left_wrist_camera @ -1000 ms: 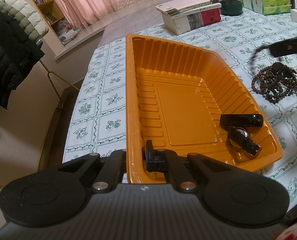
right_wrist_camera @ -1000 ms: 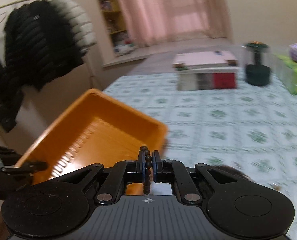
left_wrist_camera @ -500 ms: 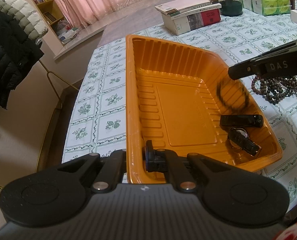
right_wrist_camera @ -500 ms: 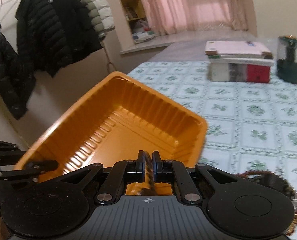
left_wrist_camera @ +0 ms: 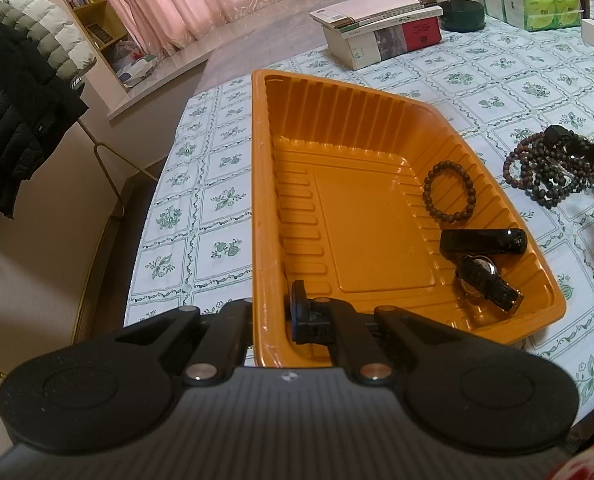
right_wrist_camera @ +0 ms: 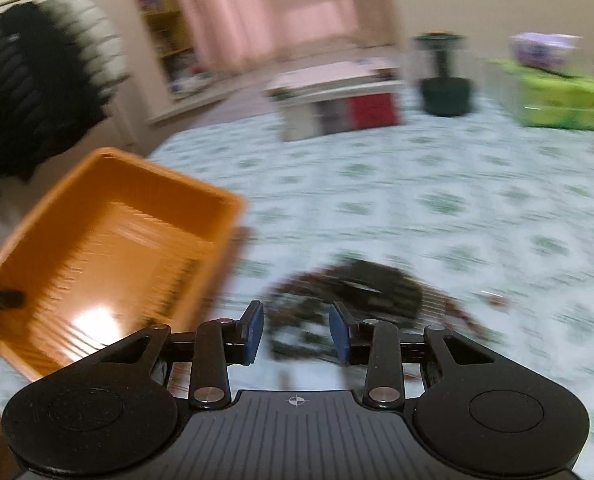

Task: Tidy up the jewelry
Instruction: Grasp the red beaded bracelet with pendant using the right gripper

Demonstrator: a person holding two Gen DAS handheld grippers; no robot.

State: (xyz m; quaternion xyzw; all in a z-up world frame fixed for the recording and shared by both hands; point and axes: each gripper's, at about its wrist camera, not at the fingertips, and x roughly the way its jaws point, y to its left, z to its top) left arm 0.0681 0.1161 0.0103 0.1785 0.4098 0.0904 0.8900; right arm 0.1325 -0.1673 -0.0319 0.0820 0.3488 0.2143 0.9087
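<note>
Orange tray [left_wrist_camera: 337, 128] with bead bracelet [left_wrist_camera: 450, 191], watch [left_wrist_camera: 487, 282]; left claw [left_wrist_camera: 271, 312] clamping its rim, right claw [right_wrist_camera: 296, 330] opening, empty.

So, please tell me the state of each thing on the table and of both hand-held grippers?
Orange tray: held at near rim.
Beaded bracelet: inside tray, lying flat.
Watch: inside tray.
Black case: inside tray.
Bead pile: on tablecloth.
Left hand-held gripper: shut on tray.
Right hand-held gripper: opening, empty.

Glossy ribbed plastic tray [left_wrist_camera: 337, 128]; matt, seemingly wooden bead bracelet [left_wrist_camera: 450, 197].
</note>
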